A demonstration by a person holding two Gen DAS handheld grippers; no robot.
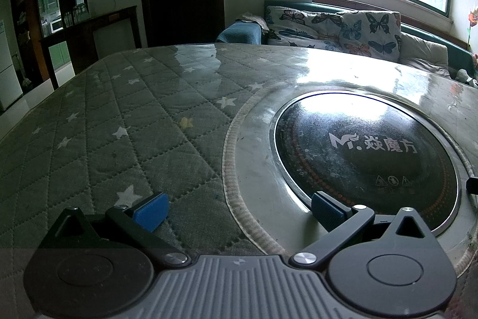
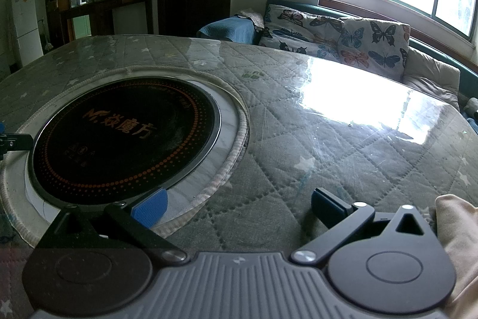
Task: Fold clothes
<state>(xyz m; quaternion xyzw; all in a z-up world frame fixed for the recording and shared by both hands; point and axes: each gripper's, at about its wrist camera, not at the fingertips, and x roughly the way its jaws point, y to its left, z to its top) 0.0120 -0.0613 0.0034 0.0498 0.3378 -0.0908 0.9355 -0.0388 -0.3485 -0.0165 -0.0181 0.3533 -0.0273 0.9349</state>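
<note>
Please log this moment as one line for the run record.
phase: before grasp | left gripper: open, empty | right gripper: open, empty | beige garment: right edge, untouched | surface: quilted table cover

1. Table (image 1: 125, 97) covered by grey-green quilted cloth (image 2: 343, 169) with white star print, diamond stitching.
2. Clear glossy sheet lies over the cloth; strong window glare on the far right part.
3. Round black induction cooktop (image 1: 367, 151) sits in a circular cutout of the cloth, white logo text on its face, orange dot ring around the edge.
4. Pale ring of bare tabletop shows between cooktop and cloth hem.
5. Beige garment (image 2: 457, 244) lies at the near right edge, only partly in view.
</note>
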